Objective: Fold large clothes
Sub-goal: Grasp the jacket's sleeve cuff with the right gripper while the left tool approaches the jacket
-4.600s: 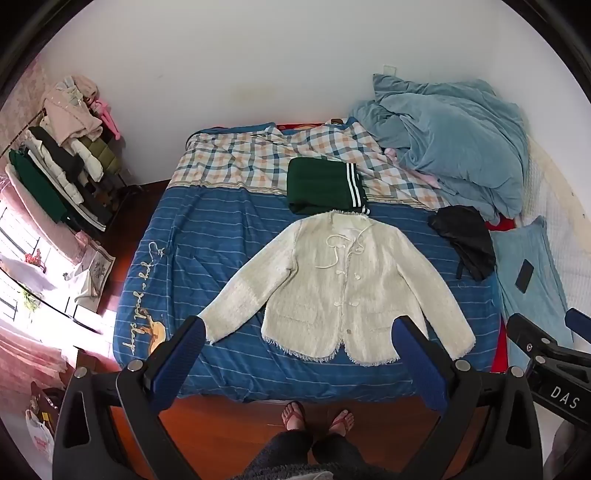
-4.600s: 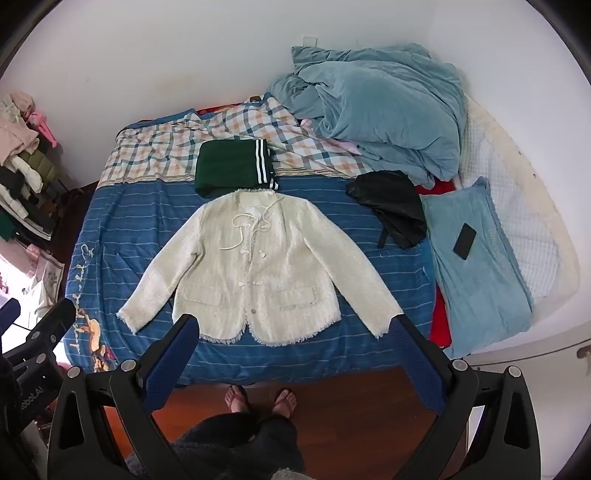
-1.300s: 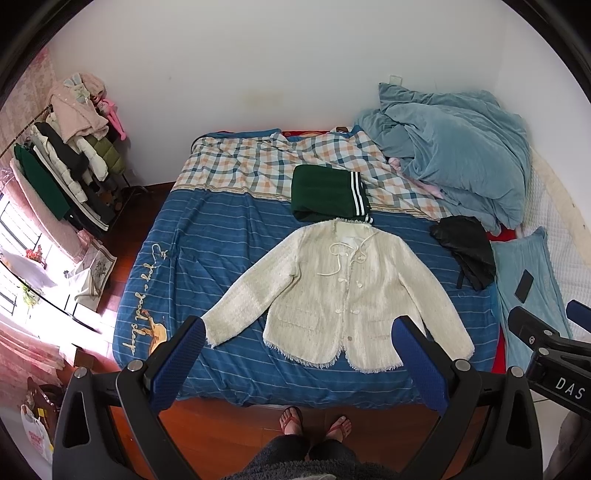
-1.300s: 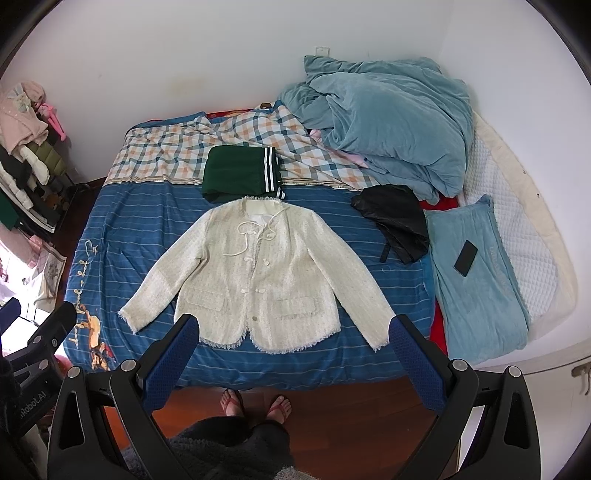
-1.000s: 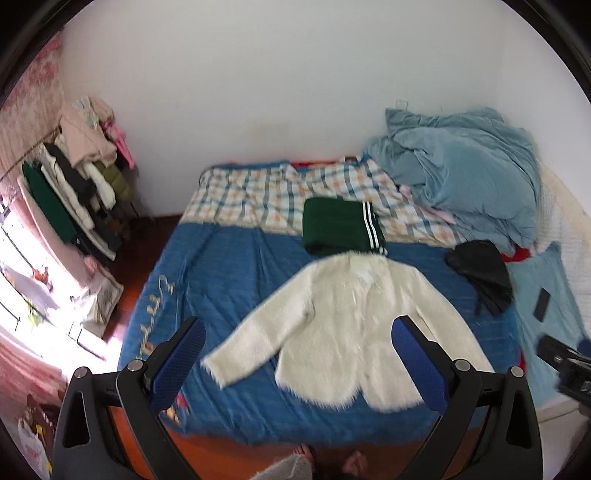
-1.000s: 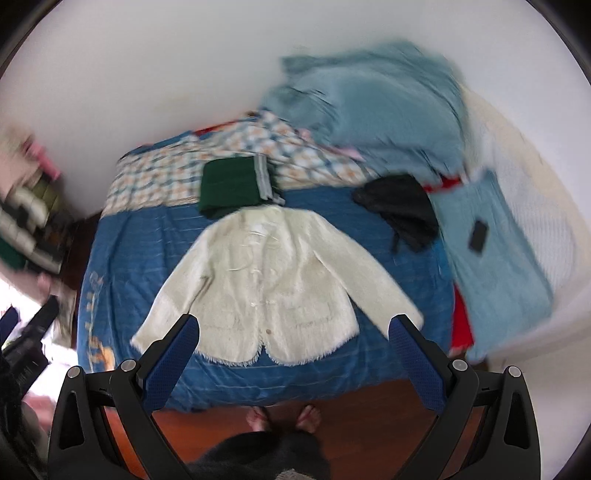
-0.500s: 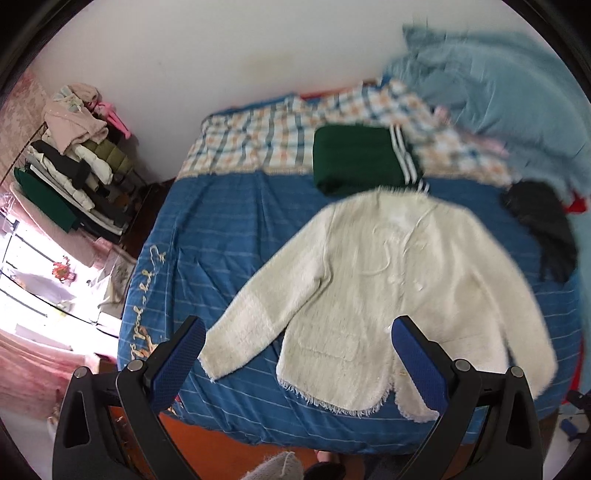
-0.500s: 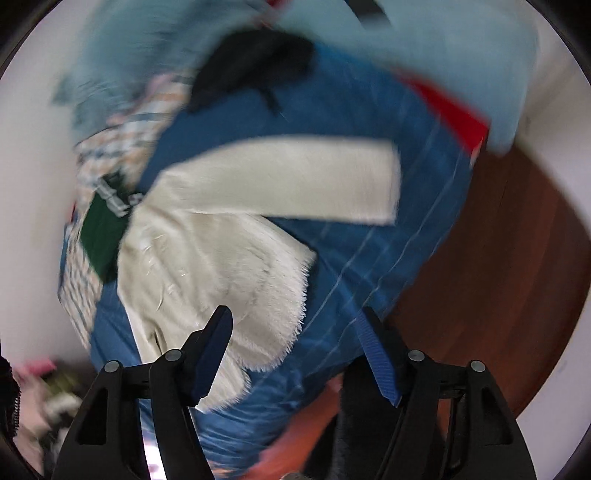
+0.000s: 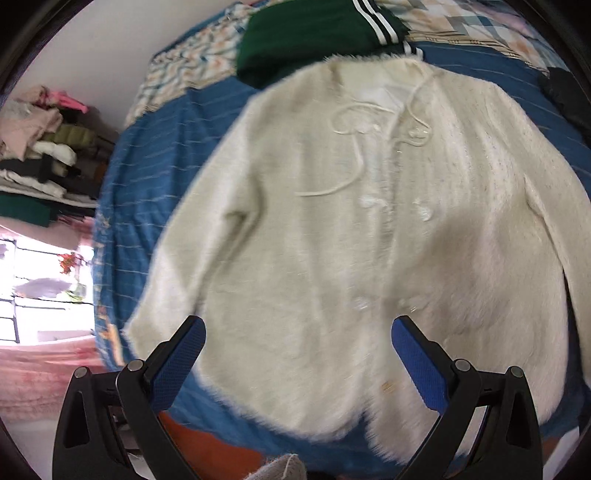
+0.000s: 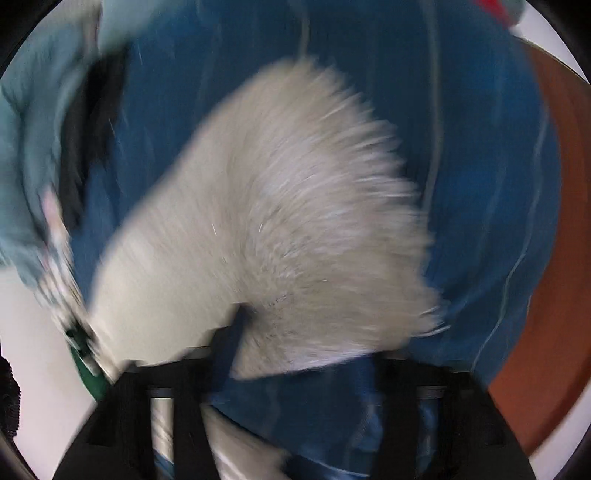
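The cream jacket (image 9: 369, 229) lies flat and spread out on the bed (image 9: 155, 155), sleeves out, so I think no fold is made yet; the left tongs (image 9: 297, 354) hang wide apart above its hem, holding nothing; the right tongs (image 10: 295, 354) are low by a sleeve end, too blurry to tell; folded green clothes (image 9: 310, 33) sit past the collar; a full clothes rack (image 9: 40, 155) stands by a bright window (image 9: 40, 295).

Both dropped from well above the bed to close over the cream jacket (image 9: 369, 229). Left gripper (image 9: 295, 354) now low over the hem, jaws as wide as before. Right gripper (image 10: 303, 347) swung to the sleeve cuff (image 10: 314, 258), blurred, fingers narrowed around it.
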Demonstrator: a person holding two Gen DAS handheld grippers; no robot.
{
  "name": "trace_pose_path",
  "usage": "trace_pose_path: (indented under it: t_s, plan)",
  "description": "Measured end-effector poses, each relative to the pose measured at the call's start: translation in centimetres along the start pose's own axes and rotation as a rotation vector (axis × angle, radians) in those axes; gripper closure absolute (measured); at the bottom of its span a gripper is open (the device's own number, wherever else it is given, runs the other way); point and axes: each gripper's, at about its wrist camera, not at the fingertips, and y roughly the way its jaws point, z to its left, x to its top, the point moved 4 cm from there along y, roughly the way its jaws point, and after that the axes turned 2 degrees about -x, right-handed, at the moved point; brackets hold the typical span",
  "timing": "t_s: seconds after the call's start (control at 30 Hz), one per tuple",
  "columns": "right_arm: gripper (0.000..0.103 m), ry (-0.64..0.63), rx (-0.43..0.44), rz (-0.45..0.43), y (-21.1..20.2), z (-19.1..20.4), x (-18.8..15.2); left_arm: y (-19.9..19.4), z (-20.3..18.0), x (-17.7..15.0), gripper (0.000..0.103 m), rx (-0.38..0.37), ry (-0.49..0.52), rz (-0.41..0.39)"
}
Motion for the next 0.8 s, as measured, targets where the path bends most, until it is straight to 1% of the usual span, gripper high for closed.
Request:
trace_pose_path:
  t_s: [0.07, 0.1, 0.13, 0.17, 0.2, 0.23, 0.27, 0.3, 0.33, 0.37, 0.4, 0.43, 0.5, 0.53, 0.6, 0.63, 0.7, 0.73, 0.8]
  plan:
    - [0.070, -0.026, 0.024, -0.023, 0.2, 0.4, 1.0, 1.3, -1.4, 0.7, 0.000, -0.032, -0.026, 0.012]
    - [0.069, -0.027, 0.020, -0.012, 1.4, 0.2, 1.5, 1.8, -2.1, 1.0, 0.000, -0.041, -0.033, 0.021]
    - [0.064, -0.024, 0.016, 0.002, 2.6, 0.1, 1.8, 2.4, -2.5, 1.2, 0.000, -0.050, -0.041, 0.028]
    - [0.054, -0.029, 0.029, 0.007, 3.5, 0.1, 2.1, 3.0, -3.1, 1.6, 0.000, -0.056, -0.044, 0.033]
    - [0.049, -0.032, 0.052, -0.003, 4.1, 0.5, 2.5, 3.7, -3.5, 1.9, 0.000, -0.062, -0.047, 0.039]
    - [0.037, -0.031, 0.062, -0.016, 4.4, 1.2, 2.5, 4.3, -3.8, 2.1, 0.000, -0.068, -0.047, 0.040]
    - [0.033, -0.039, 0.066, -0.040, 4.5, 2.0, 2.4, 4.8, -4.1, 2.4, 0.000, -0.069, -0.045, 0.036]
    - [0.033, -0.048, 0.062, -0.061, 4.3, 3.2, 2.3, 5.4, -4.2, 2.6, 0.000, -0.063, -0.039, 0.029]
    - [0.037, -0.053, 0.064, -0.091, 4.2, 3.8, 2.4, 6.0, -4.2, 2.7, 0.000, -0.059, -0.034, 0.020]
    - [0.060, -0.053, 0.054, -0.122, 3.9, 4.3, 2.5, 6.6, -4.1, 2.8, 0.000, -0.054, -0.030, 0.010]
    - [0.079, -0.050, 0.048, -0.134, 4.0, 4.7, 2.8, 7.1, -4.2, 2.9, 0.000, -0.047, -0.027, 0.005]
    - [0.090, -0.037, 0.068, -0.139, 3.9, 5.1, 2.9, 7.7, -3.9, 3.0, 0.000, -0.038, -0.027, 0.001]
    - [0.092, -0.016, 0.076, -0.174, 2.4, 6.1, 3.4, 8.8, -3.3, 3.0, 0.000, -0.030, -0.032, 0.000]
    - [0.093, -0.027, 0.086, -0.197, 0.8, 6.6, 3.7, 9.2, -2.7, 3.1, 0.000, -0.026, -0.038, 0.002]
    - [0.094, -0.076, 0.100, -0.253, -1.9, 9.0, 3.8, 9.8, -1.5, 3.0, 0.000, -0.029, -0.063, 0.007]
    - [0.094, -0.112, 0.111, -0.279, -3.3, 11.0, 3.7, 9.8, -0.7, 3.0, 0.000, -0.034, -0.081, 0.008]
    - [0.094, -0.205, 0.134, -0.322, -6.4, 15.5, 2.3, 9.8, 0.8, 3.1, 0.000, -0.037, -0.111, 0.003]
    - [0.095, -0.239, 0.146, -0.331, -7.5, 16.7, 1.8, 9.7, 1.5, 3.1, 0.000, -0.040, -0.125, 0.002]
    - [0.095, -0.348, 0.169, -0.355, -9.4, 21.5, -0.4, 9.7, 3.2, 3.2, 0.000, -0.050, -0.162, 0.005]
